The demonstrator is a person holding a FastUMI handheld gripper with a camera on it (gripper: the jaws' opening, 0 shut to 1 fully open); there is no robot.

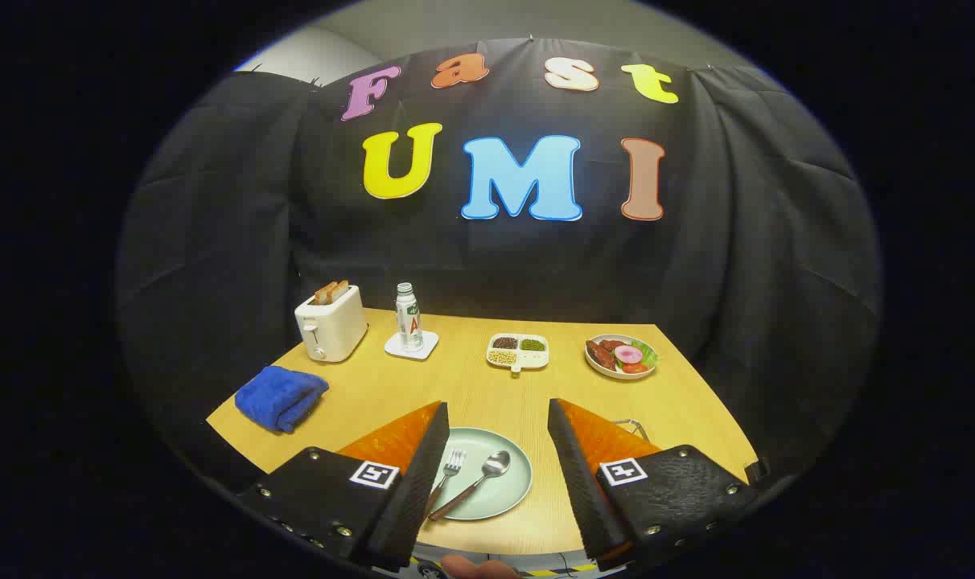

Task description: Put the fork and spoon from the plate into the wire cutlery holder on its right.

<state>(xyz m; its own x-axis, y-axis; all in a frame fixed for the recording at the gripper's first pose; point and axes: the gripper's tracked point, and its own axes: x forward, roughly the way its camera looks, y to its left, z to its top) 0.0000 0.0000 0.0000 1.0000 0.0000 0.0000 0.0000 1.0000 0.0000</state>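
Observation:
A pale green plate (510, 450) lies on the wooden table, between my two fingers and below them. On it rest a fork (450, 469) on the left and a spoon (479, 478) on the right, both with dark handles pointing toward me. The wire cutlery holder (634, 425) peeks out just beyond my right finger, mostly hidden by it. My gripper (497, 418) hangs above the plate, open wide, with nothing between its fingers.
At the back of the table stand a white toaster (331, 326) with bread, a bottle (408, 318) on a white coaster, a divided dish (518, 352) of grains and a plate of food (621, 357). A blue cloth (281, 396) lies at the left.

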